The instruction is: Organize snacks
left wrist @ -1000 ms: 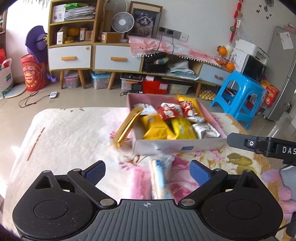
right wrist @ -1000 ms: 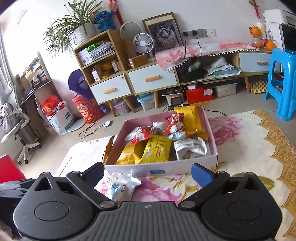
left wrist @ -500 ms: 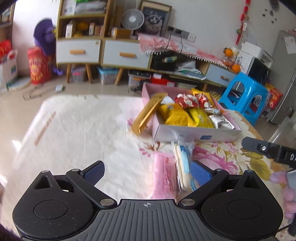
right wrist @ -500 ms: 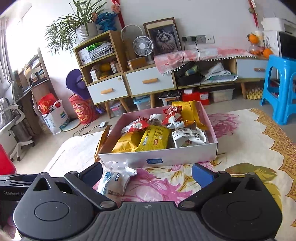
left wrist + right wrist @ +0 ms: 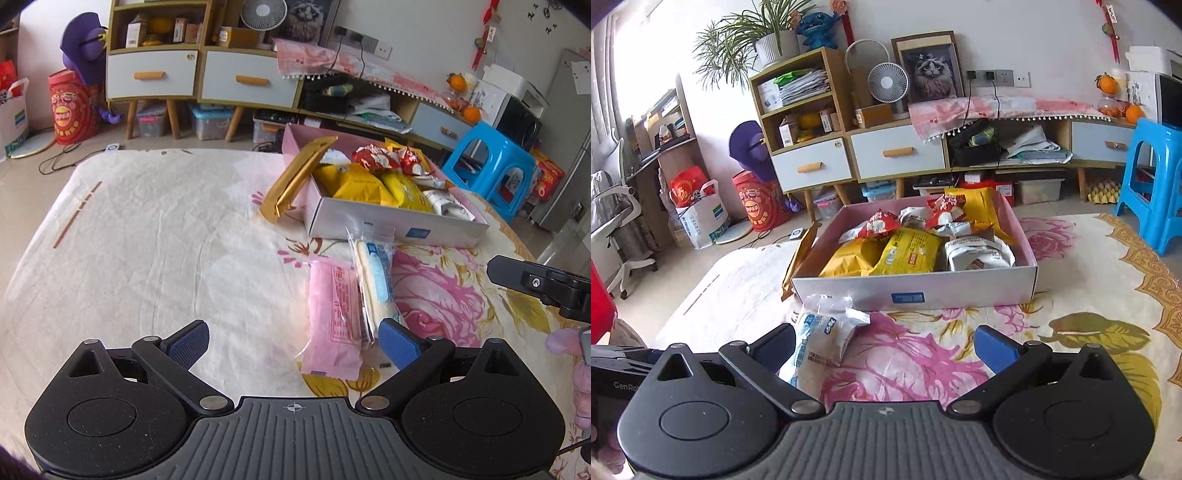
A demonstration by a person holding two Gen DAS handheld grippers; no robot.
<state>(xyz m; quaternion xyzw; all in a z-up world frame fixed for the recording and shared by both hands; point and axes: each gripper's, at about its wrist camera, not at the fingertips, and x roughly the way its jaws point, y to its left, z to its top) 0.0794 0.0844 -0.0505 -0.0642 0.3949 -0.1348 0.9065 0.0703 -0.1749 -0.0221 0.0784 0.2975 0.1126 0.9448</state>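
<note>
A pink-lined cardboard box point(image 5: 391, 225) point(image 5: 916, 291) full of yellow, red and white snack packs stands on the flowered tablecloth. In front of it lie a pink packet point(image 5: 334, 314) and a clear blue-and-white packet point(image 5: 375, 273) point(image 5: 820, 339). A gold packet point(image 5: 295, 181) point(image 5: 801, 254) leans on the box's left side. My left gripper point(image 5: 291, 341) is open, just short of the pink packet. My right gripper point(image 5: 884, 347) is open too, with the blue-and-white packet by its left finger.
The cloth-covered table point(image 5: 147, 240) is bare on its left half. A blue plastic stool point(image 5: 487, 166) point(image 5: 1152, 184) stands beyond the right edge. Drawers, shelves and floor clutter fill the back wall. The other gripper's body point(image 5: 543, 284) reaches in from the right.
My left gripper has pulled back and shifted left, so the pink packet now shows in full. The right gripper has drawn back and lowered slightly. Both stay open.
</note>
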